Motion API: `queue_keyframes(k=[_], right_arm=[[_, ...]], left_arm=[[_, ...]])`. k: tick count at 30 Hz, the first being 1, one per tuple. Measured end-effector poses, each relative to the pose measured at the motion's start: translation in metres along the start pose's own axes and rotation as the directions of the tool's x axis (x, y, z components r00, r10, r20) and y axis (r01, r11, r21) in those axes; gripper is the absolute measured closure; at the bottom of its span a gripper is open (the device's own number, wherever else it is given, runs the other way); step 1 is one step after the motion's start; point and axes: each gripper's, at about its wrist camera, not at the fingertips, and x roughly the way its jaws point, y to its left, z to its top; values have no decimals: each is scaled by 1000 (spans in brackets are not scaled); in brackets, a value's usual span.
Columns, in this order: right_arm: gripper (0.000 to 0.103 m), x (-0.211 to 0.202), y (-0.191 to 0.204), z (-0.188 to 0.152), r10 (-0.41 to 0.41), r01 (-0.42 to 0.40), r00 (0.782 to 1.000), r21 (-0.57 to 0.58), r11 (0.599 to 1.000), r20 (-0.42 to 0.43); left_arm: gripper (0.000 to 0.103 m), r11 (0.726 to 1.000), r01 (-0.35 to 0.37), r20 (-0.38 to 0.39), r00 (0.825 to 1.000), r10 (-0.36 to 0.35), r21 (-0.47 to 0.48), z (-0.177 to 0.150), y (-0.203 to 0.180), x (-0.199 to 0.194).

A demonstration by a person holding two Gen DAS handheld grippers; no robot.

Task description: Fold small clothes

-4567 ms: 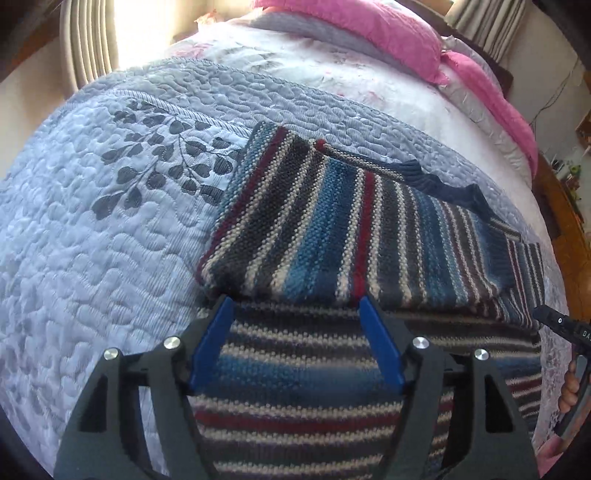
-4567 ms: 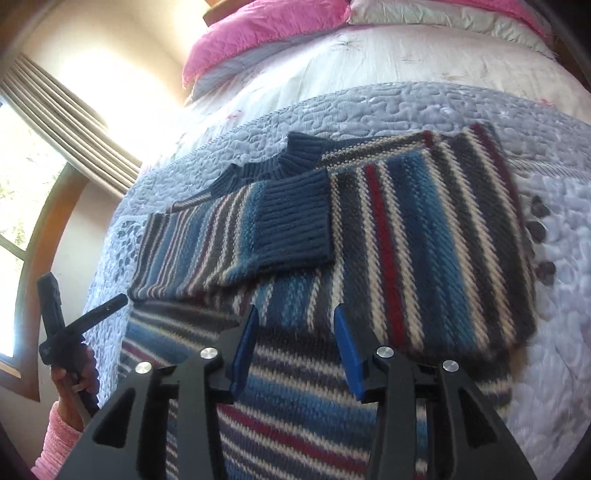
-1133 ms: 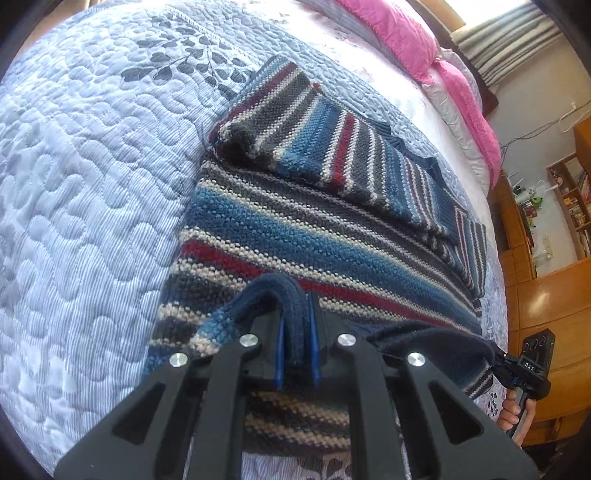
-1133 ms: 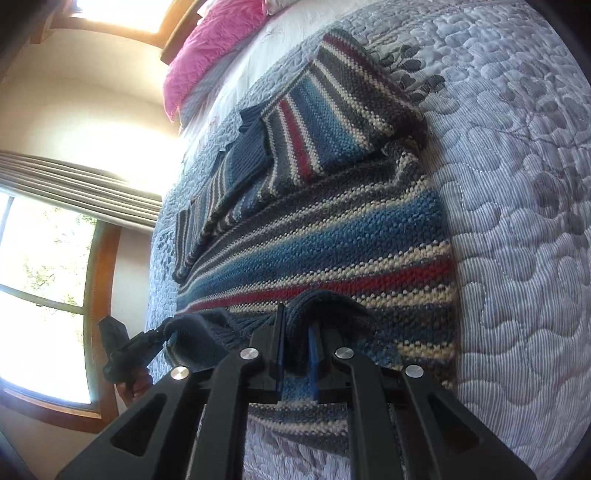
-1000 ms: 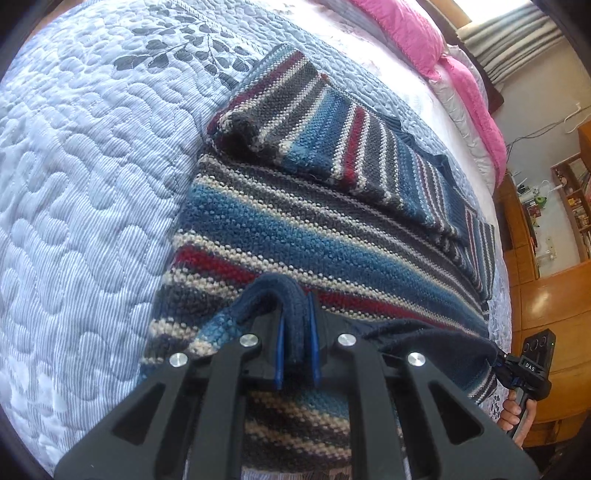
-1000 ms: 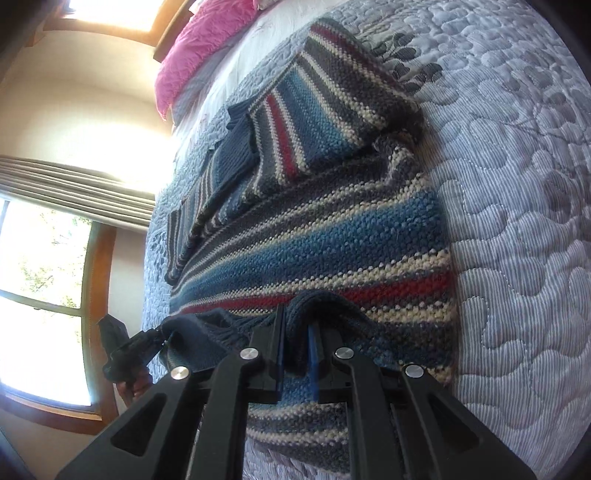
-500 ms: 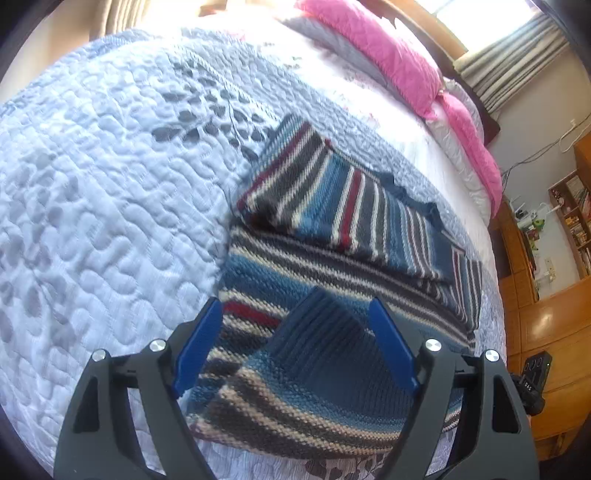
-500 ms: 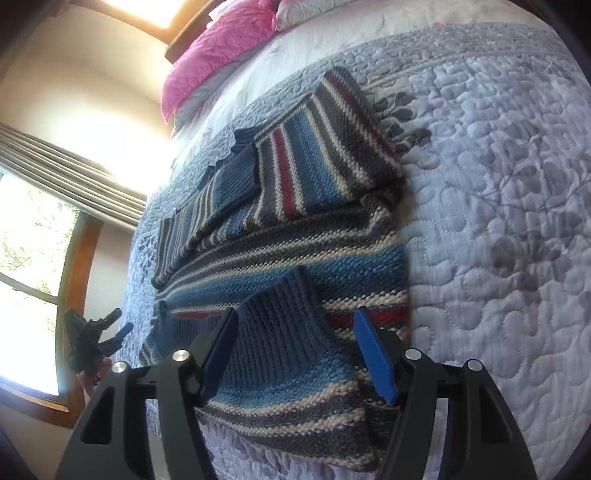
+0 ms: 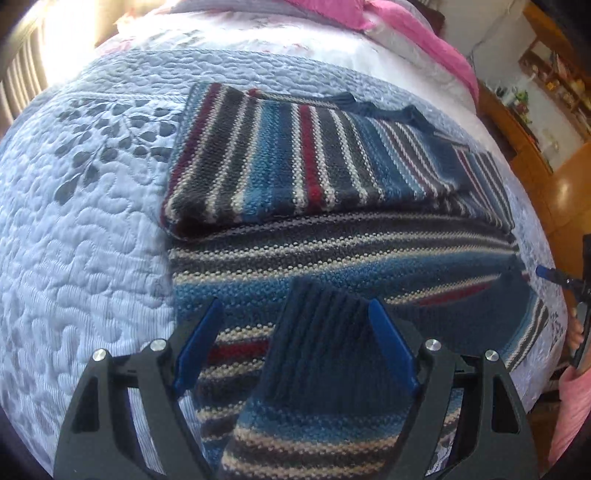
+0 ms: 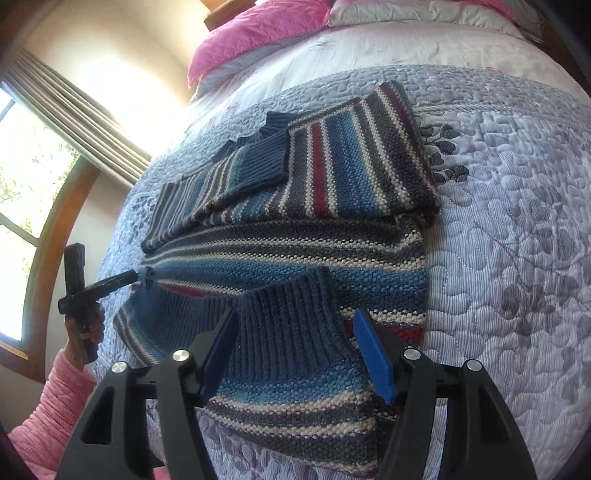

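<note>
Where both were pinching the sweater [image 9: 332, 177] a second ago, the left claw [image 9: 295, 339] and right claw [image 10: 295, 347] are now gaping wide, its ribbed cuff [image 10: 291, 317] lying between the fingers

Striped knit sweater [image 9: 332, 236] in blue, grey, cream and red, lying flat on the quilted bed [image 9: 92, 221], both ribbed-cuff sleeves folded inward.

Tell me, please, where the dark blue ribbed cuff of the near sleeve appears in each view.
Left wrist view: the ribbed cuff lies low in the middle, between the open fingers of the left gripper.
Right wrist view: the ribbed cuff lies low in the middle, between the open fingers of the right gripper.
Shared landmark: the pink pillow at the top.
</note>
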Motion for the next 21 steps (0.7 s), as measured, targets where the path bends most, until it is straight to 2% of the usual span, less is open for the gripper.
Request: queue_keyframes(k=[2,5,7,8,10,12,18,21], right_arm=[[38,5,0,0,-4,4,1000,-12,1000,-12],[38,10,1,1,-20,19,1000,-45,999,-24],[37,14,2,3,-27,25,999,-65,998,-31],[37,16,3,4,-26,24,999,-77,997,-34],[35,20,7,6,-25,21,999,-107,994,-42],[33,25,10,9,-26,18,998,-139,990,-51],[32,47,12,14,-42,19,994,-209,978,-105],[32,62,12,19,-67,37,990,-234,972,-123]], left_arm=[[23,1000,22,-31,999,-22,16,2,-1,12],[31,998,30,-58,998,-27,55,-1,-5,22],[52,995,29,-66,998,-23,93,-5,-11,24],[56,994,42,-67,997,-35,101,-7,-13,23],[79,993,46,-60,997,-40,109,-9,-16,20],[87,992,60,-57,997,-55,107,-11,-18,15],[88,992,64,-19,998,-62,107,-18,-22,6],[81,994,51,-39,998,-48,95,-17,-19,14]])
